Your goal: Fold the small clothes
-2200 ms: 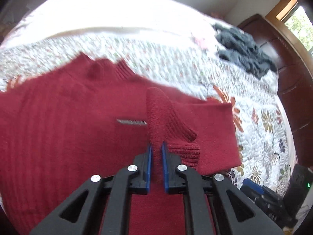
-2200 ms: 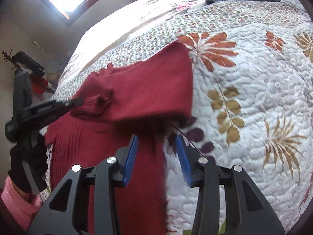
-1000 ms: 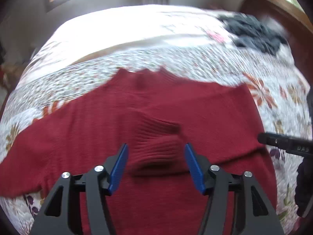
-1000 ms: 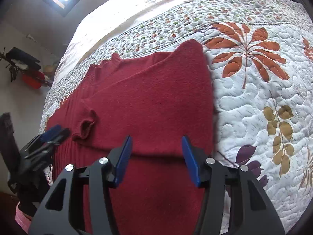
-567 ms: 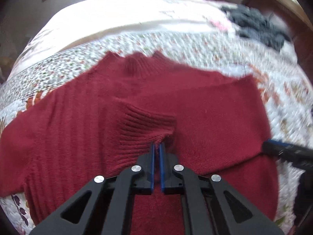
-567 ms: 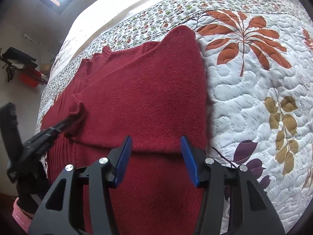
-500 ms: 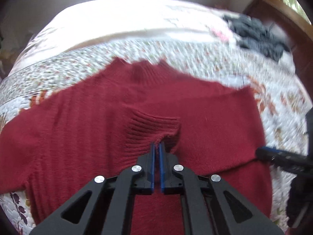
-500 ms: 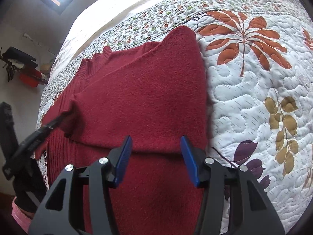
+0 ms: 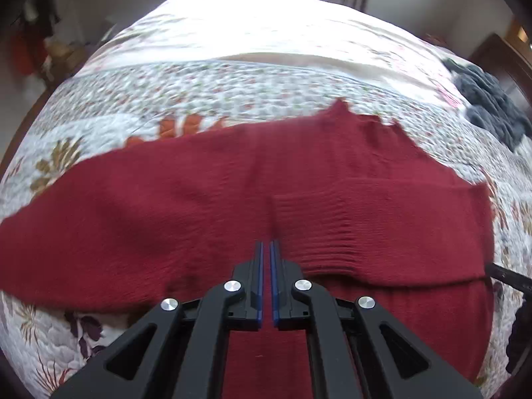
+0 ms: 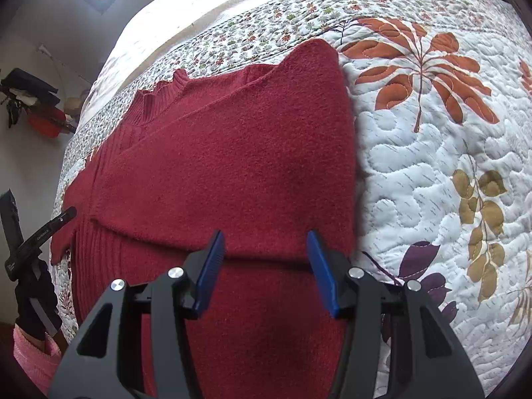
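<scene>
One red sweater (image 9: 206, 219) lies flat on a quilt (image 9: 199, 79) printed with leaves and small flowers, its collar pointing away from both cameras. The sleeve on the right side (image 10: 232, 166) is folded across the body, its ribbed cuff (image 9: 319, 232) lying near the middle of the chest; the other sleeve (image 9: 83, 212) stretches straight out to the left. The left gripper (image 9: 265, 249) hovers over the sweater just beside the cuff, its blue pads nearly together with only a thin gap and nothing between them. The right gripper (image 10: 264, 242) has its jaws spread wide above the lower edge of the folded sleeve, holding nothing. A heap of dark grey clothing (image 9: 488, 106) sits well apart, at the far right of the bed.
</scene>
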`<state>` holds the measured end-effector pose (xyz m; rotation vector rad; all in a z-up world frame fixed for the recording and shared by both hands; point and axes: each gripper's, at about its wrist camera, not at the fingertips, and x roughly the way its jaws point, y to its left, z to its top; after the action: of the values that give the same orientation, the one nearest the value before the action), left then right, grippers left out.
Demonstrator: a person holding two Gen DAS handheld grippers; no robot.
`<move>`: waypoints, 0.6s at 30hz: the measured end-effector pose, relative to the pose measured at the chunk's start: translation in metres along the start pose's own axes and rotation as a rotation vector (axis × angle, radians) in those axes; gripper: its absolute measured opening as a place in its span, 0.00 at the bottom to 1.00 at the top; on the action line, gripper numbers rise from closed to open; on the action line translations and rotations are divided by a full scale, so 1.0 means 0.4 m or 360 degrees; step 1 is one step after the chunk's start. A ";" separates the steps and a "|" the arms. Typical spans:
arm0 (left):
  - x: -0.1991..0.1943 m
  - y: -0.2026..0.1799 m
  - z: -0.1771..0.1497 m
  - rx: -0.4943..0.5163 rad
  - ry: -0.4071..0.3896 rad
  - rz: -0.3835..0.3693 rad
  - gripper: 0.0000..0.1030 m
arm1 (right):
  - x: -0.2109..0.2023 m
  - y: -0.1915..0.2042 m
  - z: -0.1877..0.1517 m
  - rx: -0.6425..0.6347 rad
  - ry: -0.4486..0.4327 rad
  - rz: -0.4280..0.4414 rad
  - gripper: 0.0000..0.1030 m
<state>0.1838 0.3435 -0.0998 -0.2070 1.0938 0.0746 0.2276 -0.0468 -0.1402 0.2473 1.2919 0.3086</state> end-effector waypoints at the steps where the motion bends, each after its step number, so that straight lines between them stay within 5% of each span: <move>1: -0.006 0.010 -0.004 -0.0028 -0.0005 -0.0003 0.03 | -0.007 0.008 0.003 -0.0014 -0.0003 -0.0011 0.51; 6: -0.052 -0.081 0.020 0.0068 -0.0088 -0.0125 0.08 | -0.043 0.072 0.024 -0.0093 -0.0052 0.0061 0.51; 10: -0.028 -0.176 0.032 0.0122 -0.0030 -0.0266 0.10 | -0.028 0.111 0.041 -0.0127 -0.0038 0.0087 0.51; 18: 0.128 -0.187 0.000 0.0122 0.0186 -0.0168 0.11 | 0.098 0.070 0.029 -0.0056 0.0138 0.0004 0.51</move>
<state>0.2194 0.2682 -0.1355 -0.2015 1.1979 -0.0747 0.2460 -0.0068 -0.1627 0.2072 1.3706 0.3469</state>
